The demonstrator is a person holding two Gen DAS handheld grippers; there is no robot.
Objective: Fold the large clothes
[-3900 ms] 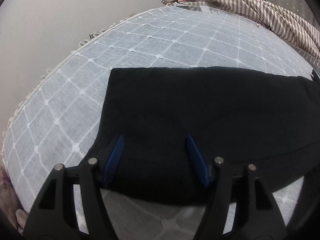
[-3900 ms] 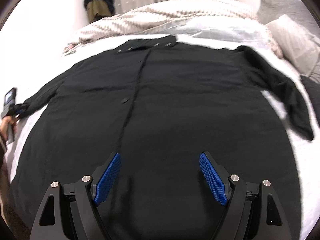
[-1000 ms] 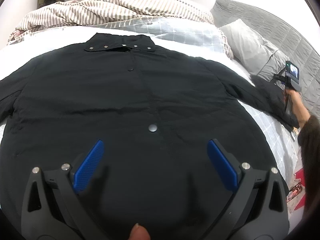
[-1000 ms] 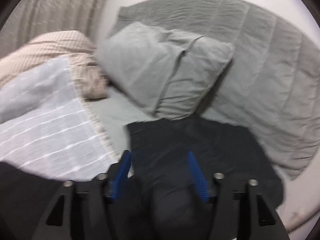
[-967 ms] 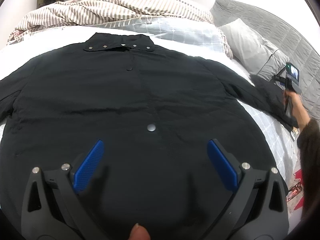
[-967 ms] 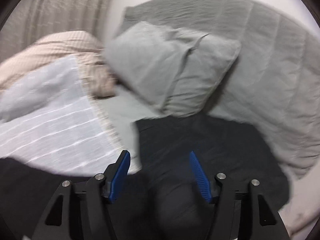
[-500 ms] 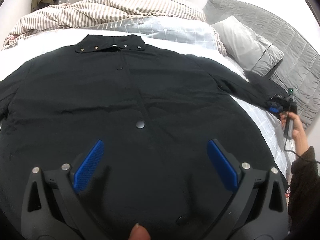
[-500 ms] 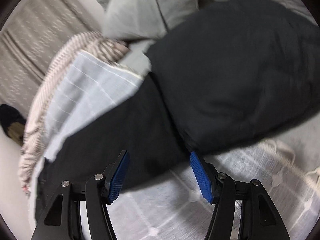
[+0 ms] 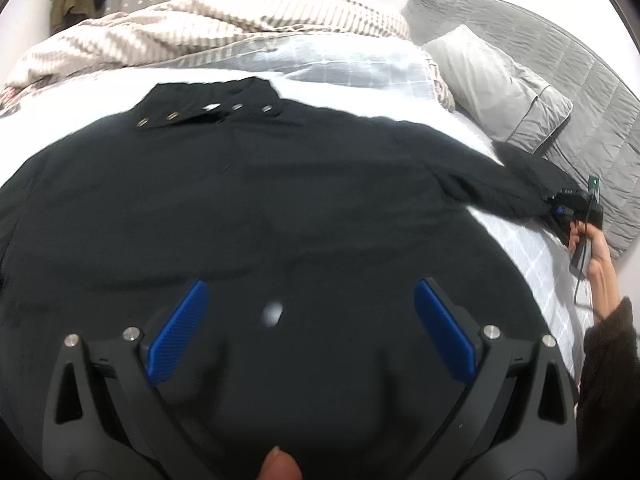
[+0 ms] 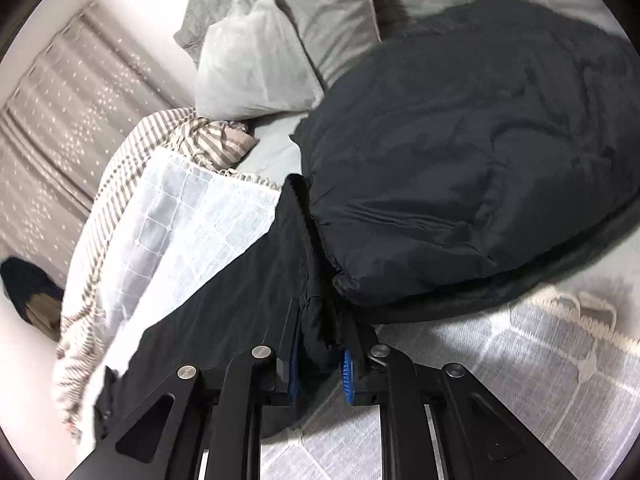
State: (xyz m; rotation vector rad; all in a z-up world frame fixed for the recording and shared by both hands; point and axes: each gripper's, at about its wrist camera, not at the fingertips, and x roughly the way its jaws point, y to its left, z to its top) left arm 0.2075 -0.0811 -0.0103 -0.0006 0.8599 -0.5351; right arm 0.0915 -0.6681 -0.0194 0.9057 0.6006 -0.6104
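Pillows (image 9: pixel 496 84) and a striped duvet (image 9: pixel 208 28) crowd the far side of the bed (image 9: pixel 532 256), and a second dark garment (image 10: pixel 480 160) lies bunched against the black coat's cuff (image 10: pixel 316 320). My right claw (image 10: pixel 318 364) has just closed and pinches that cuff. The black coat (image 9: pixel 256 208) lies flat, collar toward dotted curtains, sleeves stretched sideways. My left claw (image 9: pixel 308 328) hovers wide above it.
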